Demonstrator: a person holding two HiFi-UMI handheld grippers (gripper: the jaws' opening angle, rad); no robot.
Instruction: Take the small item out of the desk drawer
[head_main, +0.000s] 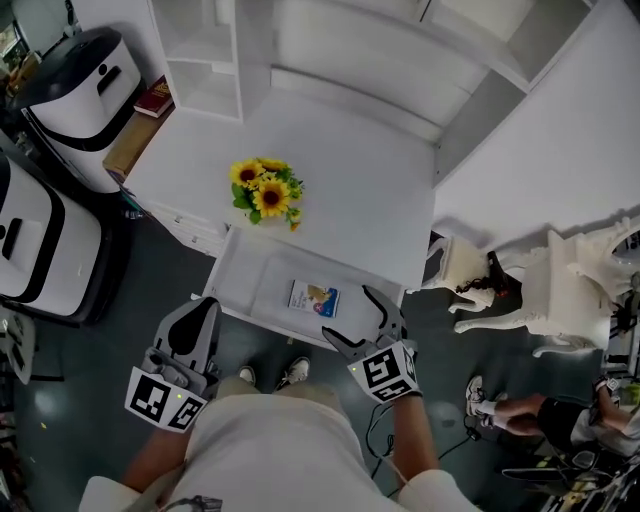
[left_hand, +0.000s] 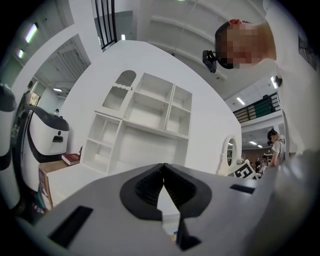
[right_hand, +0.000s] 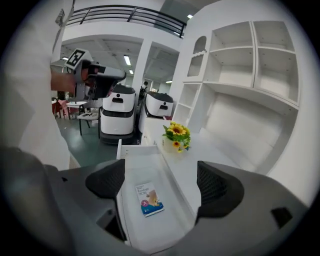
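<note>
The white desk has its drawer pulled out toward me. A small flat packet, white with a blue band, lies alone on the drawer floor. My right gripper hovers over the drawer's front right corner with its jaws wide open and nothing in them. In the right gripper view the packet lies below and between the open jaws of the right gripper, inside the drawer. My left gripper is by the drawer's front left corner, shut and holding nothing. In its own view the left gripper shows pads that meet.
A bunch of sunflowers stands on the desk just behind the drawer. White shelves rise at the back. Two white machines stand on the floor at the left. An ornate white chair and a person are on the right.
</note>
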